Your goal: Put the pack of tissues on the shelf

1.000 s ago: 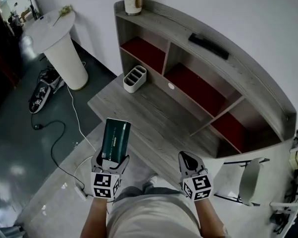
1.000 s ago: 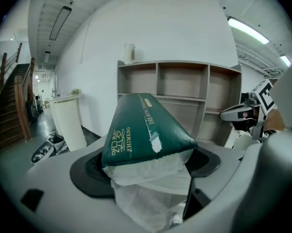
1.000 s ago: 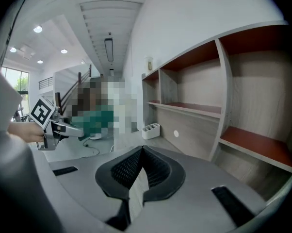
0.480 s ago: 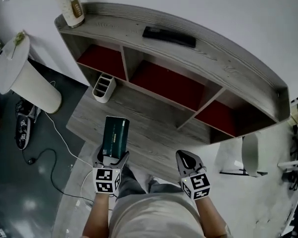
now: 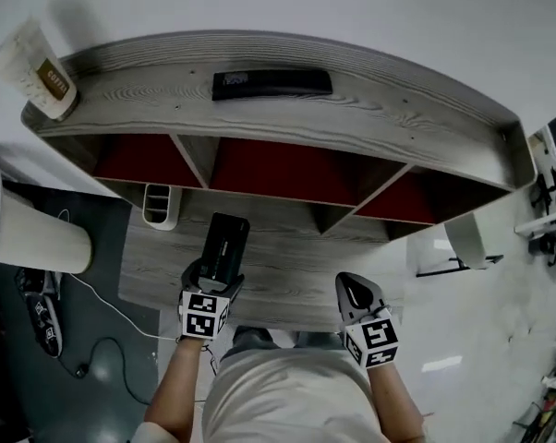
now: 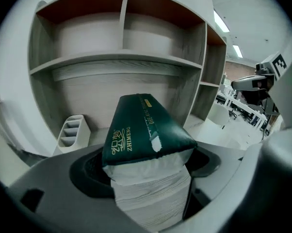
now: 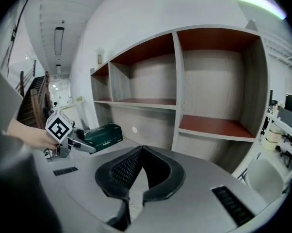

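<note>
A grey wooden shelf (image 5: 287, 109) fills the upper frame, its three red compartments mostly hidden beneath the top board. Lower centre, over the bench (image 5: 287, 266), the left hand-held gripper (image 5: 211, 282) clamps one dark green pack of tissues (image 5: 224, 247). The right hand-held gripper (image 5: 354, 293) is empty, jaws together.

Your pack of tissues (image 6: 146, 130) is wrapped in glossy dark-green plastic film, with soft white paper showing at its near end. The shelf (image 5: 398, 118) looks like matt grey wood with clear grain (its compartment floors (image 5: 278, 169) are smooth reddish-brown).
</note>
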`<state>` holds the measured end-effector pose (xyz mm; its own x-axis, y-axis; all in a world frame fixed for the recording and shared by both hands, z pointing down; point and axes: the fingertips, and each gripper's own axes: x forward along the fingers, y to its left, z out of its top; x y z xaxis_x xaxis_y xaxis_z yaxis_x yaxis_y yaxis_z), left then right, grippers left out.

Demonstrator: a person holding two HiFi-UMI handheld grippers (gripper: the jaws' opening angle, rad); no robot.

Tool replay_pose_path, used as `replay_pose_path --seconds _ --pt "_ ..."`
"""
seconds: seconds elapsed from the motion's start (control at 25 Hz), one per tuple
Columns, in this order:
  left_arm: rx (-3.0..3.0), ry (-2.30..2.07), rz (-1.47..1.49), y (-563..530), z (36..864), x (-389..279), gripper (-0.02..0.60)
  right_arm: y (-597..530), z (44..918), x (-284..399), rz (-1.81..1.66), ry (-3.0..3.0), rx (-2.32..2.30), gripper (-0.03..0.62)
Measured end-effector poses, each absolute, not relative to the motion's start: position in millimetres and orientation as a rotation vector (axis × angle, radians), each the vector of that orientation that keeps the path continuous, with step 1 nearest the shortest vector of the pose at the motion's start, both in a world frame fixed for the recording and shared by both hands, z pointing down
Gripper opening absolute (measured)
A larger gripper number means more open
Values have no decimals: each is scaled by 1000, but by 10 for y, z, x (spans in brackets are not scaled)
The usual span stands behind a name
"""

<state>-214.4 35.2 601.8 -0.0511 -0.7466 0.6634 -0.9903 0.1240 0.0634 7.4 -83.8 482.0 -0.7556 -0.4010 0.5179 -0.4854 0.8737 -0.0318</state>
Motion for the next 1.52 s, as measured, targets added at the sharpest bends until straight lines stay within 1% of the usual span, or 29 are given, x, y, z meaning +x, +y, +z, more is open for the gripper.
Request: replay_pose_path --seconds 0.24,0.48,0.88,1.0,1.12,1.28,1.52 --pt "1857 -1651 716 -116 6443 -2219 454 -888 4841 109 237 -2461 841 28" --pt "1983 -1425 893 -357 6955 -2057 454 -819 4860 314 262 -2378 996 28" --pt "2134 -1193 969 -803 7420 -1744 454 -620 4993 853 362 -2228 1194 28" --pt "2202 -1150 994 -928 7404 -1650 454 -583 4993 988 385 -2198 1246 28" --pt "2223 -1099 1046 -949 7622 -1607 454 -544 4992 1079 396 -2181 1279 28" --pt "2191 -1059 1127 -949 7711 -1608 455 -523 4983 1161 402 -2166 1311 28" --pt "2099 -1191 1151 -1020 7776 -1783 456 -524 4994 1265 410 -2149 1326 28"
